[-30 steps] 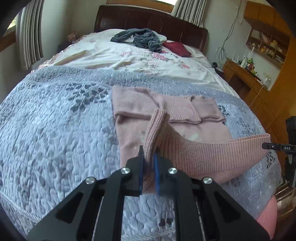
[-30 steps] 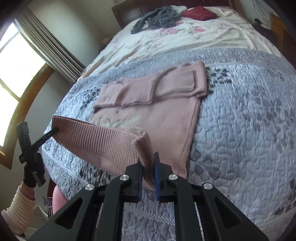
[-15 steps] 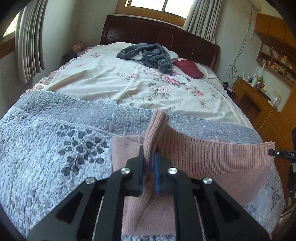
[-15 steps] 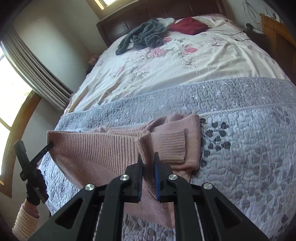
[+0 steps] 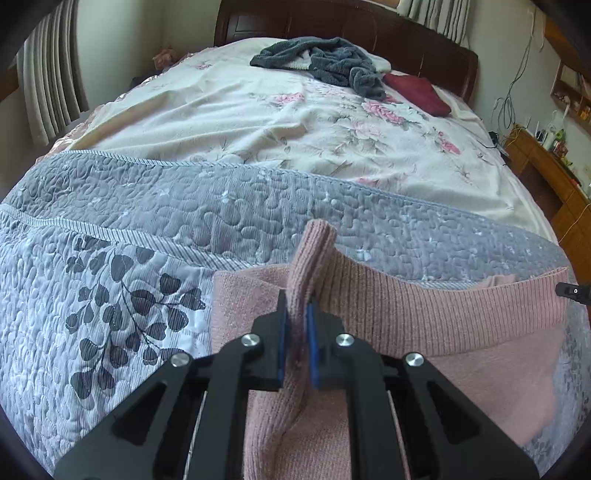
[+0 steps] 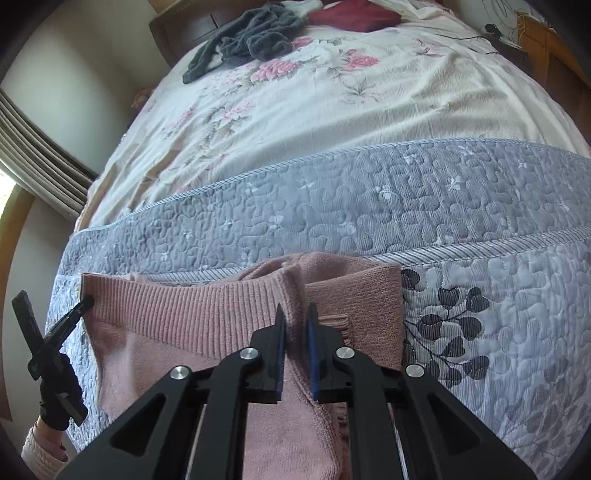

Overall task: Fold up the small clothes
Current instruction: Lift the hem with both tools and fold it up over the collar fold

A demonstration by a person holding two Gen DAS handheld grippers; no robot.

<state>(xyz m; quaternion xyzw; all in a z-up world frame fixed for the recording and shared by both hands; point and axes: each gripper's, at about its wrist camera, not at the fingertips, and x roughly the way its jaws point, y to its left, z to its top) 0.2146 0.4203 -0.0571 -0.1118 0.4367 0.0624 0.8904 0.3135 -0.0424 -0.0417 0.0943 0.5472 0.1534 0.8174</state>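
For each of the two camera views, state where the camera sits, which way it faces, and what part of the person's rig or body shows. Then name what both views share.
Left wrist: sits on the left hand-held gripper, facing up the bed toward the headboard; its own fingers clamp the pink sweater.
Right wrist: sits on the right hand-held gripper, facing the same way; it also shows the left gripper held in a gloved hand.
Shared: the sweater, grey quilt, dark grey garment and red cloth.
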